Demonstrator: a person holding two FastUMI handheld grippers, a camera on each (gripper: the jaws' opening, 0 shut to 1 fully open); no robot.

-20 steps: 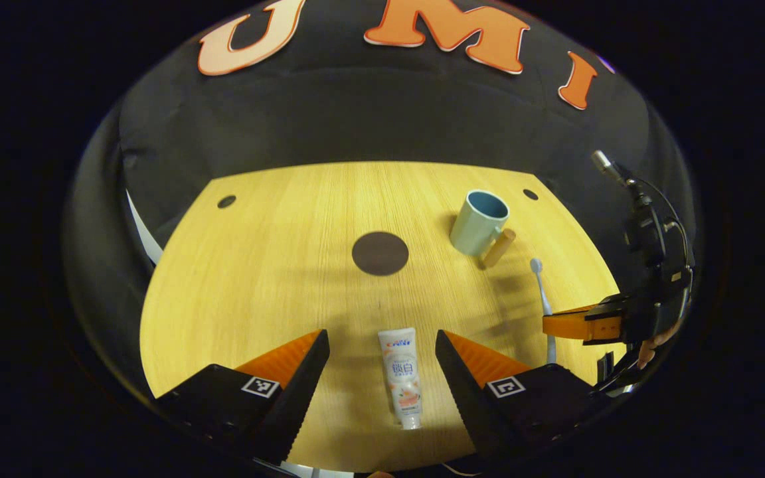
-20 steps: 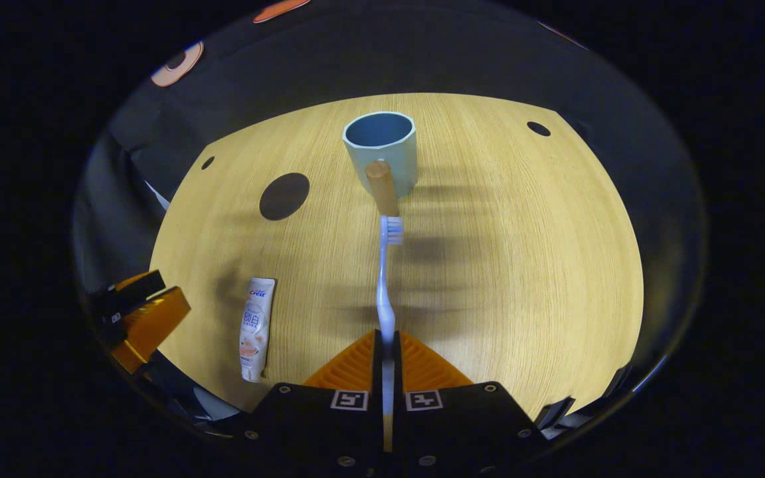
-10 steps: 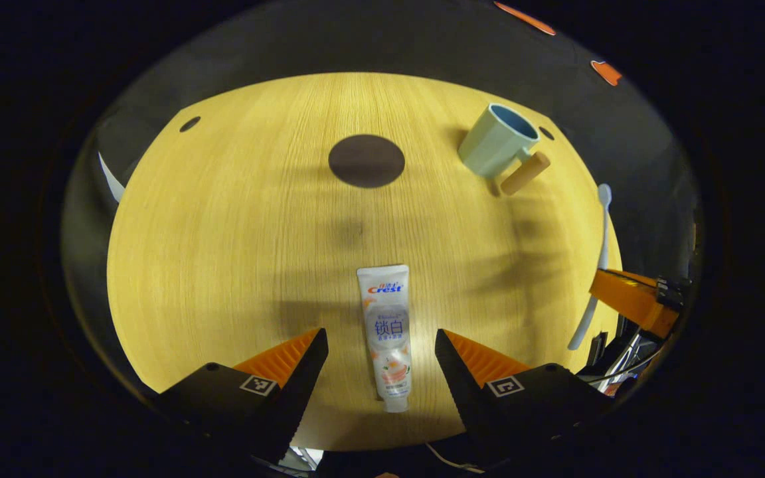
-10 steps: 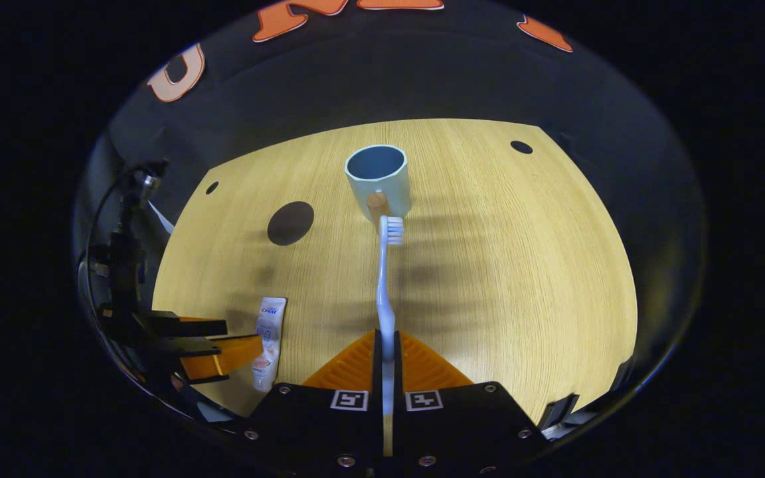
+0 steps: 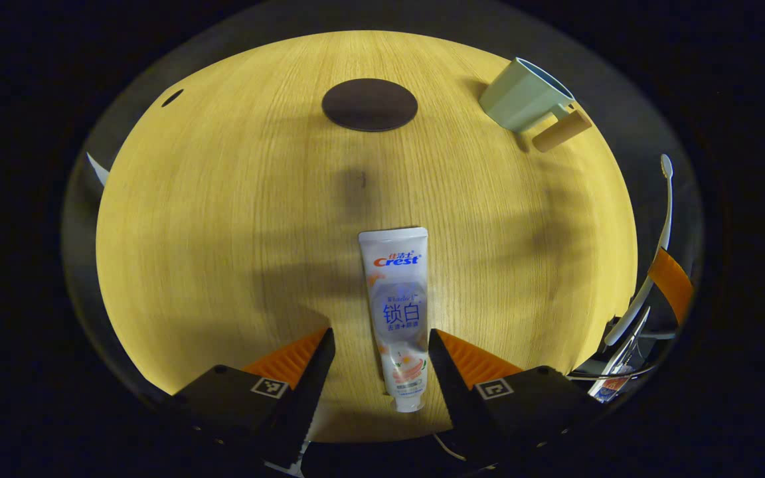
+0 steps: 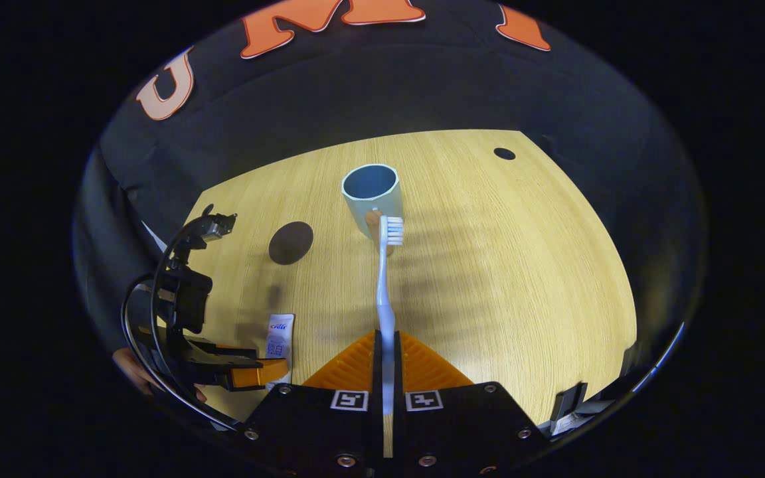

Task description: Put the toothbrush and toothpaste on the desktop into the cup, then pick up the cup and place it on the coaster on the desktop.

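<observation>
A white toothpaste tube (image 5: 398,312) lies flat on the wooden desktop (image 5: 223,219), cap end toward me, between the fingers of my open left gripper (image 5: 380,352). My right gripper (image 6: 386,345) is shut on the handle of a white-and-blue toothbrush (image 6: 385,279), held above the desk with its bristles pointing at the pale blue cup (image 6: 370,198). That cup (image 5: 522,103) stands upright with its wooden handle toward the right gripper. A dark round coaster (image 5: 369,104) lies left of the cup. The toothbrush (image 5: 655,245) also appears at the far right of the left gripper view.
In the right gripper view the left gripper (image 6: 250,368), its cables and a hand sit low at the left over the toothpaste tube (image 6: 279,338), with the coaster (image 6: 291,242) beyond. Small dark holes mark the desk's far corners (image 6: 504,153). The desk's edges drop off to black cloth.
My left gripper has dropped and moved forward so the toothpaste tube lies deeper between its fingers. The right gripper has lifted and drawn back slightly with the toothbrush.
</observation>
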